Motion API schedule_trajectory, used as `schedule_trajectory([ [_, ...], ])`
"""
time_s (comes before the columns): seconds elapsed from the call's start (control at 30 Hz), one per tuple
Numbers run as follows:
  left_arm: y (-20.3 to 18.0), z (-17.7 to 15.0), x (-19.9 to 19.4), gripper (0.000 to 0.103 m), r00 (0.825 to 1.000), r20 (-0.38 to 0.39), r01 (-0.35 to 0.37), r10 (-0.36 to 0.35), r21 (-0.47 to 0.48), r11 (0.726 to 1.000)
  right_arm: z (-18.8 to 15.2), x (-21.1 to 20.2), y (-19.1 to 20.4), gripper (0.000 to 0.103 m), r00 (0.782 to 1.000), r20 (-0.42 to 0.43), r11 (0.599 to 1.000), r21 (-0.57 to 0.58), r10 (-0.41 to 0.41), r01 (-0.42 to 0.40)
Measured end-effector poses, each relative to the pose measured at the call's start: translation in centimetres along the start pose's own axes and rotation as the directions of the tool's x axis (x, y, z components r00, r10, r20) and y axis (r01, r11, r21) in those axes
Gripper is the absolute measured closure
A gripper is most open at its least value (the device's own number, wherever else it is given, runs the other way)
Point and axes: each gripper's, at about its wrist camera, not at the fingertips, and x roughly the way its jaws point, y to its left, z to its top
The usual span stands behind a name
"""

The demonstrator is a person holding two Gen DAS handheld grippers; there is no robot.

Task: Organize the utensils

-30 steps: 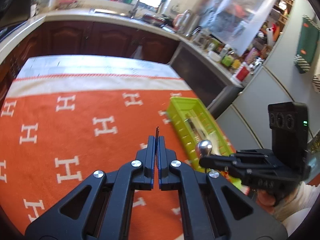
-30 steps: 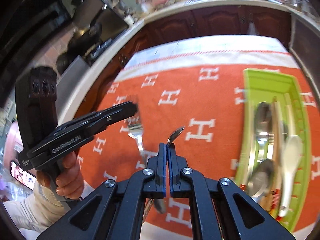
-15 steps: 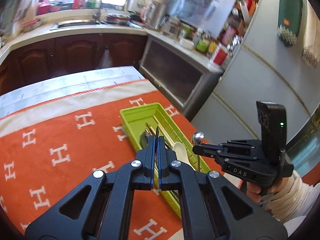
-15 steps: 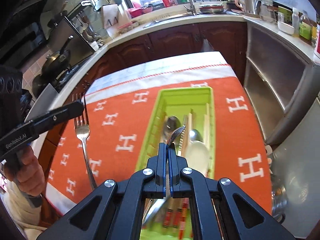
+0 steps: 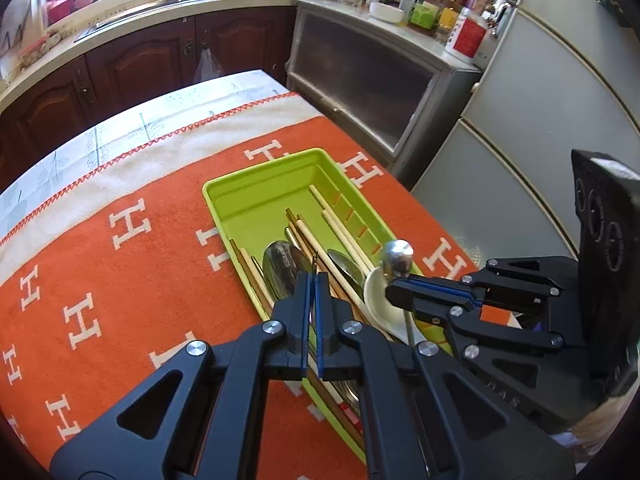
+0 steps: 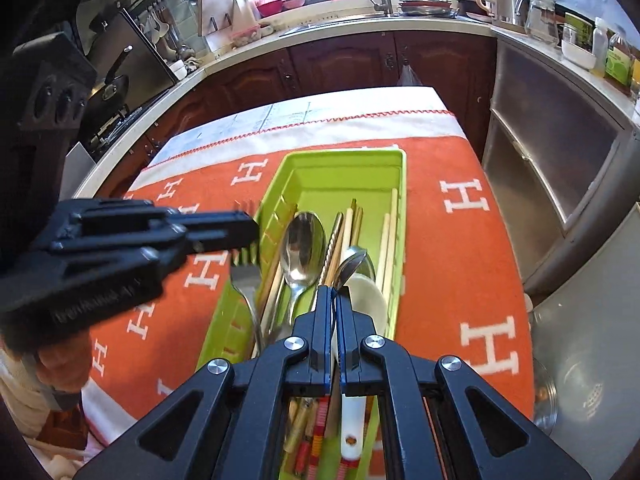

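A green utensil tray (image 5: 256, 196) (image 6: 344, 160) lies on the orange cloth and holds spoons, chopsticks and a white ladle spoon (image 6: 366, 296). My left gripper (image 5: 312, 280) is shut on a steel fork (image 6: 244, 268), seen edge-on between its pads in its own view; it hangs just over the tray's left wall. My right gripper (image 6: 334, 292) is shut on a steel spoon (image 6: 352, 260), whose bowl (image 5: 397, 256) sticks up over the tray's near right part.
The orange cloth with white H marks (image 5: 100, 280) covers the table. Dark cabinets and a counter with a sink (image 6: 380, 12) stand behind. A grey cabinet (image 5: 360, 72) and fridge (image 5: 540, 140) flank the table's right edge.
Both grippers have swung from the open cloth toward the tray and now hang right over it, still holding the fork and the spoon.
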Motion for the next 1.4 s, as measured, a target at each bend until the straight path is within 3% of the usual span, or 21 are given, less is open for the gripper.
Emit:
schedule_trajectory([
  [0.23, 0.9, 0.4, 2.0, 0.103, 0.999, -0.051, -0.021, 0.018, -0.065, 0.998, 2.1, 2.7, -0.4, 0.097, 0.997, -0.01, 0.997, 0.036, 0.073, -0.073],
  [0.37, 1.1, 0.4, 1.8, 0.102, 0.998, -0.053, -0.02, 0.016, -0.085, 0.996, 2.7, 3.4, -1.2, 0.082, 0.997, -0.004, 0.993, 0.086, 0.079, -0.079],
  [0.43, 1.1, 0.4, 1.4, 0.095, 0.998, -0.054, -0.025, 0.02, -0.093, 0.995, 2.6, 3.1, -1.3, 0.076, 0.997, 0.002, 0.992, 0.097, 0.076, -0.076],
  [0.5, 1.0, 0.2, 0.7, 0.075, 0.999, -0.043, -0.028, 0.023, -0.102, 0.994, 2.5, 2.8, -1.4, 0.076, 0.997, 0.007, 0.992, 0.104, 0.077, -0.077],
  [0.6, 0.9, -0.1, -0.7, 0.061, 0.999, -0.011, -0.045, 0.045, -0.11, 0.993, 2.3, 2.3, -1.4, 0.074, 0.997, 0.007, 0.99, 0.118, 0.073, -0.073],
  [0.73, 0.8, -0.7, -2.6, 0.057, 0.998, 0.004, -0.064, 0.065, -0.121, 0.991, 1.8, 1.4, -1.1, 0.073, 0.998, 0.0, 0.988, 0.136, 0.07, -0.069],
  [1.07, 1.0, -4.5, -7.2, 0.034, 0.988, 0.004, -0.154, 0.157, -0.161, 0.975, -0.2, -0.5, -0.1, 0.065, 0.998, -0.043, 0.984, 0.173, 0.056, -0.048],
  [1.17, 1.1, -6.0, -8.2, 0.033, 0.983, -0.03, -0.186, 0.183, -0.187, 0.965, -1.0, -1.3, 0.5, 0.063, 0.997, -0.054, 0.983, 0.177, 0.057, -0.046],
  [1.4, 0.8, -8.5, -10.5, 0.033, 0.969, -0.079, -0.247, 0.234, -0.238, 0.939, -2.8, -4.9, 2.8, 0.048, 0.997, -0.041, 0.984, 0.173, 0.06, -0.053],
])
